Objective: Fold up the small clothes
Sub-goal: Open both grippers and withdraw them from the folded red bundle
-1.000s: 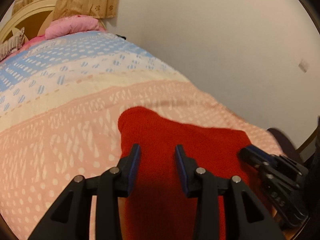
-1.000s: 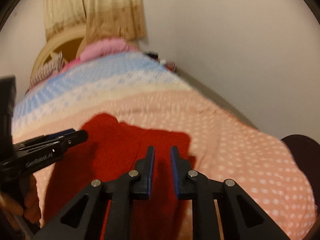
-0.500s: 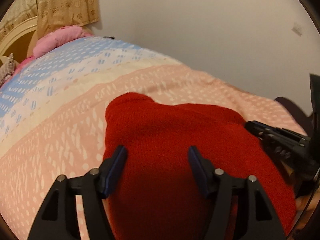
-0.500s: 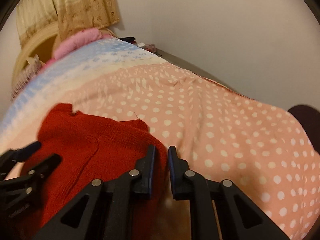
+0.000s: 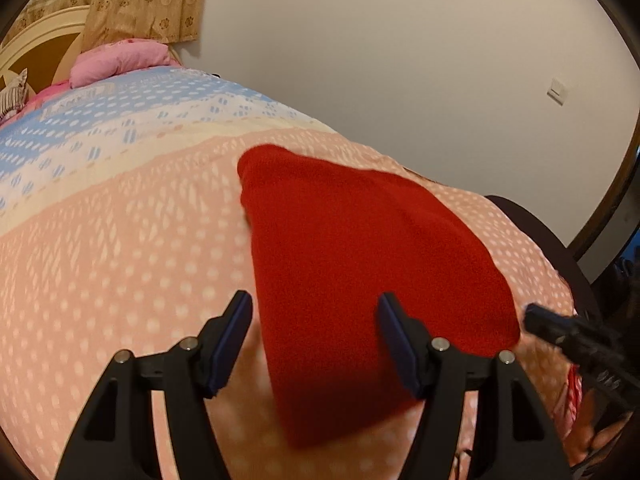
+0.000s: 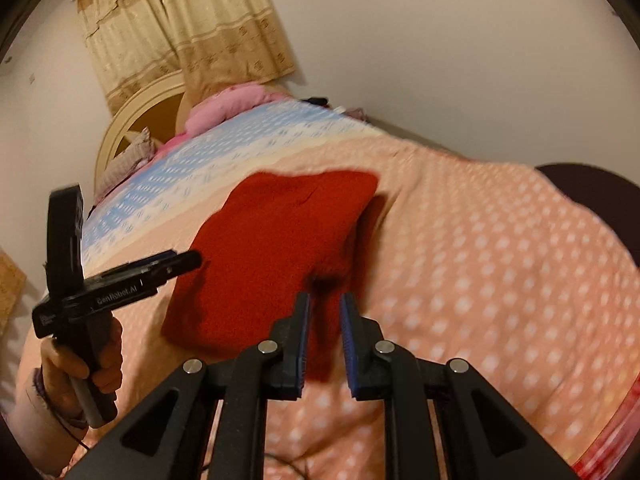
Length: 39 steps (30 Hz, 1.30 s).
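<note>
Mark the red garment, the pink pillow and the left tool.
red garment (image 5: 360, 248), left wrist view, middle of the cloth
pink pillow (image 5: 120, 58), left wrist view, its top
left tool (image 5: 316, 332), left wrist view, between fingertips

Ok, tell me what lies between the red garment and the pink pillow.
Only bedspread: peach dotted, cream, then blue bands separate red garment from pink pillow, in the left wrist view.

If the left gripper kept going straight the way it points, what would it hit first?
Probably the red garment: it lies right ahead between the open fingers of the left gripper, on the bedspread. Depth is uncertain.
</note>
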Motion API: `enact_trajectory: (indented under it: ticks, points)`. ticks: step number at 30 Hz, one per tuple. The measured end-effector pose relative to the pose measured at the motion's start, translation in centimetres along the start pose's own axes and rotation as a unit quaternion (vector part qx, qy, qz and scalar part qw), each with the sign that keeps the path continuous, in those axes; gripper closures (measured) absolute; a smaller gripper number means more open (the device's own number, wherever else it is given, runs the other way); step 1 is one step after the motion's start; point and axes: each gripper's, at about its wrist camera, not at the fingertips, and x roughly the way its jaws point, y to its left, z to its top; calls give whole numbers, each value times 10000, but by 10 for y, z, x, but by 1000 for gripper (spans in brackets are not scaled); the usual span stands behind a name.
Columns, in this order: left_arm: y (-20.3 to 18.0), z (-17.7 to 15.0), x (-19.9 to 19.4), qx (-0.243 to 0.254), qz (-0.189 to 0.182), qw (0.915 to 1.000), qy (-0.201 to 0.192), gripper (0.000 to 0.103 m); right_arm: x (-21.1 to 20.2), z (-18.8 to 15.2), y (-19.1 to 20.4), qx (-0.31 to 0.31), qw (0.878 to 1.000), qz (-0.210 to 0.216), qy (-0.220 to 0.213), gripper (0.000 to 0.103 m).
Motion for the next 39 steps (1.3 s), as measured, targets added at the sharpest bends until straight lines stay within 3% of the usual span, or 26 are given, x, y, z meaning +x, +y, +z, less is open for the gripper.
enact_trajectory:
  ticks: [8, 9, 13, 19, 23, 26, 29, 32, 34, 35, 37, 39]
  points:
    - [3, -26, 2, 37, 127, 9997, 182, 35, 45, -24, 16, -194, 9978, -205, 599, 89]
    - [3, -28, 2, 72, 146, 9997, 156, 35, 47, -28, 15, -168, 9977, -151, 639, 94]
    - [-1, -39, 0, 341, 352, 9987, 128, 33, 46, -35, 23, -296, 9963, -284, 752, 96]
    - [2, -45, -3, 209, 349, 9991, 155, 29, 49, -40, 2, -54, 9946, -548, 880, 95]
    - [-2, -44, -25, 287, 524, 9982, -22, 30, 43, -61, -21, 310, 9855, -975, 1354, 100]
    - [-11, -45, -41, 432, 839, 9953, -220, 30, 11, -68, -12, 300, 9918, -783, 969, 97]
    - [-19, -45, -55, 520, 1060, 9923, -372, 30, -19, -55, 15, -126, 9936, -1012, 477, 97]
    - [-25, -44, -69, 644, 1342, 9876, -493, 30, -40, -43, 34, -219, 9960, -854, 114, 96]
    - [-27, -43, -83, 626, 1410, 9858, -657, 28, -51, -40, 46, -288, 9963, -811, -47, 86]
    - [-27, -43, -89, 597, 1410, 9856, -719, 22, -55, -39, 52, -317, 9961, -812, -128, 80]
    - [-28, -42, -100, 558, 1449, 9842, -850, 12, -65, -34, 67, -359, 9952, -841, -356, 44]
    - [-32, -42, -113, 575, 1529, 9810, -1044, 5, -76, -31, 79, -404, 9928, -915, -665, 35]
